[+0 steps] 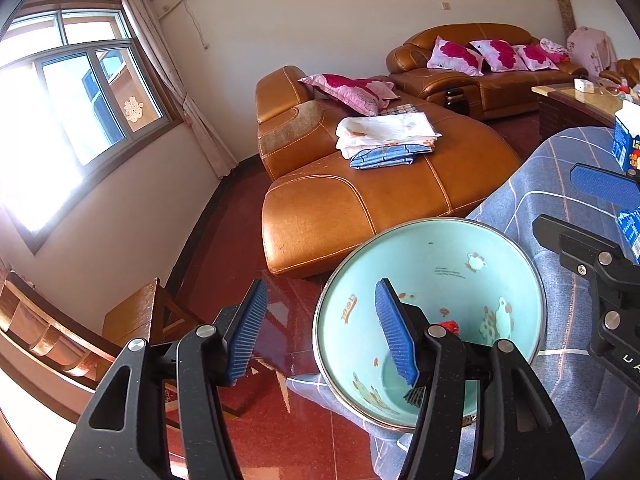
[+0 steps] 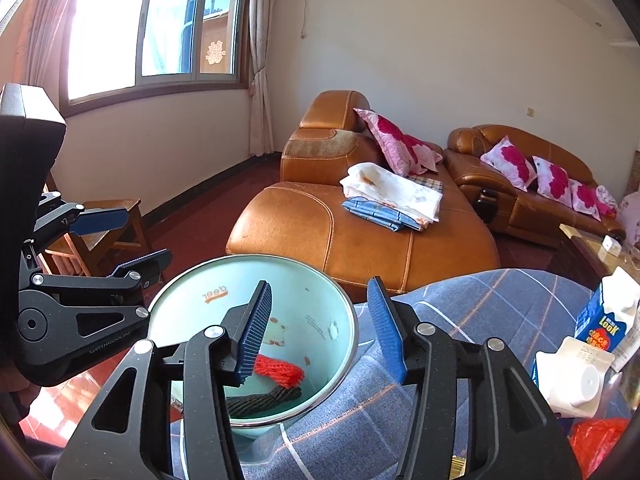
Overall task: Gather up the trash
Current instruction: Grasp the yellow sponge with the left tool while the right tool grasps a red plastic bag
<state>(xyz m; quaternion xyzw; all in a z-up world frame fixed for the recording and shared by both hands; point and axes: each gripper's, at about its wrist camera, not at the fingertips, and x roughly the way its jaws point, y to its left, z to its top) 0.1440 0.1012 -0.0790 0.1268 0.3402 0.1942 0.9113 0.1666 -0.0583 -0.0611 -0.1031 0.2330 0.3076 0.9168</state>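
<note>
Left gripper (image 1: 322,330) jaws parted, about half wide, nothing between the pads. Its right finger hangs over the mouth of the trash bin (image 1: 430,280), its left finger sits outside the rim over the red floor (image 1: 248,208). No contact with the bin visible.

Right gripper (image 2: 320,326) also parted to a medium gap and empty. Its left finger is over the bin opening, its right finger over the blue plaid cloth (image 2: 472,312) just beside the rim. In the left wrist view the right gripper shows at the right edge, above the cloth.

Trash bin is pale mint with cartoon prints and a metal rim, tilted toward the cameras, resting at the left edge of the cloth-covered surface. Inside at the bottom: a red mesh net (image 2: 280,372) and a dark mesh piece (image 2: 264,398) just below it, touching or nearly so.

Toward the right edge of the cloth: a blue and white milk carton (image 2: 608,316) standing, a white carton (image 2: 576,376) lying in front of it, a red plastic bag (image 2: 596,440) at the lower right corner, partly cut off.

Beyond: orange leather sofa (image 2: 360,240) with folded fabrics (image 2: 392,196) and pink floral pillows (image 2: 396,140). Wooden stool (image 2: 112,232) left of the bin on the floor. Window (image 2: 160,24) at upper left, blown out by light.
</note>
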